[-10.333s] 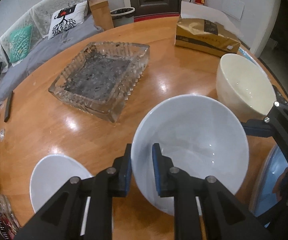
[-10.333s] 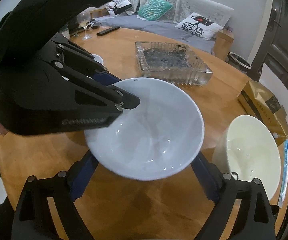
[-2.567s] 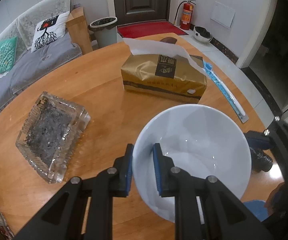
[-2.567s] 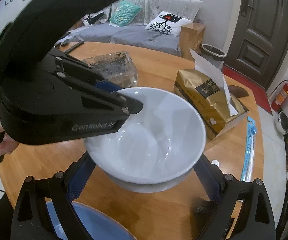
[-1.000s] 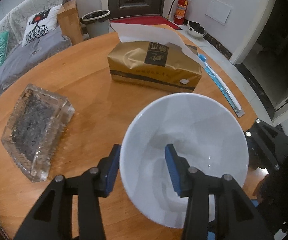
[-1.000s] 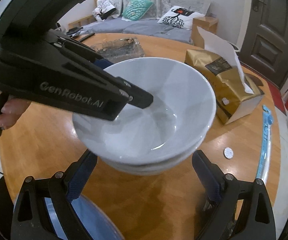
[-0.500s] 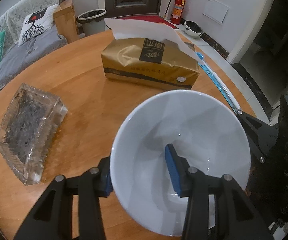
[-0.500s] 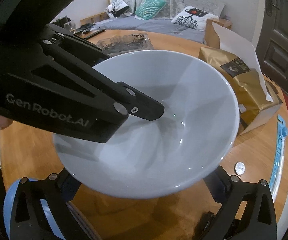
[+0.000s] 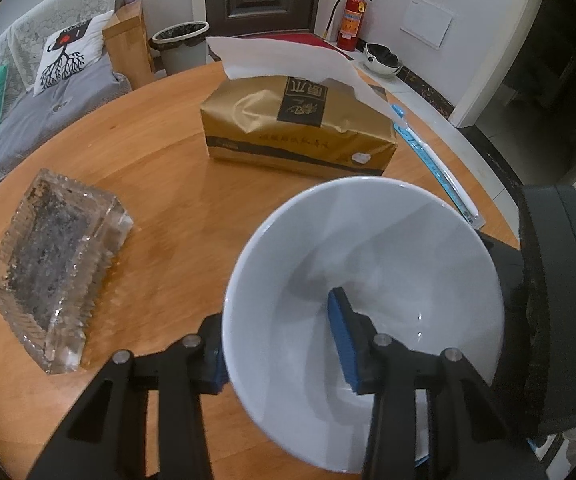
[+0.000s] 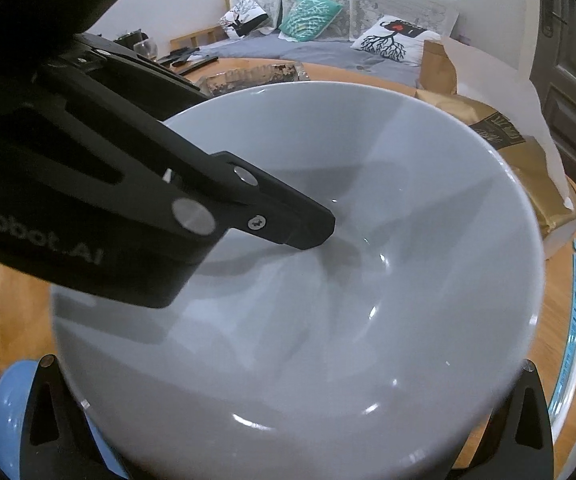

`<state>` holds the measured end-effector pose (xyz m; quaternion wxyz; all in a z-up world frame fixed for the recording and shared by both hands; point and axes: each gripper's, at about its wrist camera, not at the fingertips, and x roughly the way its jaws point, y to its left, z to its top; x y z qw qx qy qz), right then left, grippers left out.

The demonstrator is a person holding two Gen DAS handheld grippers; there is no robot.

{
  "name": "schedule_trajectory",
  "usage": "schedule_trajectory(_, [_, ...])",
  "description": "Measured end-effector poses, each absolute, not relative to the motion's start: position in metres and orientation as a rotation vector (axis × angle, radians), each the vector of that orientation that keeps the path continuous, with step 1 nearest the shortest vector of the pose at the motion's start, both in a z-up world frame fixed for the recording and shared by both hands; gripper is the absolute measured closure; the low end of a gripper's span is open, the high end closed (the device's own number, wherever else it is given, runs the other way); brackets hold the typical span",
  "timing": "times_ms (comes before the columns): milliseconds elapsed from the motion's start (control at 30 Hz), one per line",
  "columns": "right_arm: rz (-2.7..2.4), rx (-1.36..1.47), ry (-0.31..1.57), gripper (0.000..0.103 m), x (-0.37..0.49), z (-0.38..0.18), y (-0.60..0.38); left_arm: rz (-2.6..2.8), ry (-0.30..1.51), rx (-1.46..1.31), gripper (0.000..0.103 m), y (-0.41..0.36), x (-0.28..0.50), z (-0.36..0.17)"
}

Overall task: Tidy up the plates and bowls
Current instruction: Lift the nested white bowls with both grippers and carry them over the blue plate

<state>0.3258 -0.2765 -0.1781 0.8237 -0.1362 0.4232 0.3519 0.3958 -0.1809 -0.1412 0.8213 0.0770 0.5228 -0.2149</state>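
Note:
A white bowl (image 9: 388, 248) fills the lower right of the left wrist view and nearly all of the right wrist view (image 10: 368, 280). My left gripper (image 9: 278, 344) is open: its jaws straddle the bowl's near rim, one blue pad inside the bowl, one outside, with a gap to the wall. My right gripper (image 10: 288, 420) is spread wide around the bowl's outside; its fingertips are hidden behind the bowl. A blue plate (image 10: 6, 408) shows under the bowl at the lower left.
A gold tissue box (image 9: 300, 132) with a white tissue sticking up stands behind the bowl. A glass ashtray (image 9: 56, 256) lies on the left of the round wooden table (image 9: 160, 184). A blue-packaged toothbrush (image 9: 436, 164) lies near the right edge.
My left gripper let go of the bowl's rim and its jaws now stand apart. The bowl has come closer to the right wrist camera and now hides the bowl beneath it.

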Motion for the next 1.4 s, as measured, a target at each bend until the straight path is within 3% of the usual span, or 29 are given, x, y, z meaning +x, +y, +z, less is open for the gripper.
schedule_trajectory(433, [0.747, -0.262, 0.879, 0.002, 0.32, -0.178, -0.274, -0.466, 1.086, 0.167, 0.068, -0.178, 0.386, -0.137])
schedule_trajectory(1400, [0.663, -0.307, 0.759, 0.002, 0.232, -0.102, -0.292, -0.529, 0.98, 0.204, 0.068, -0.205, 0.289, -0.056])
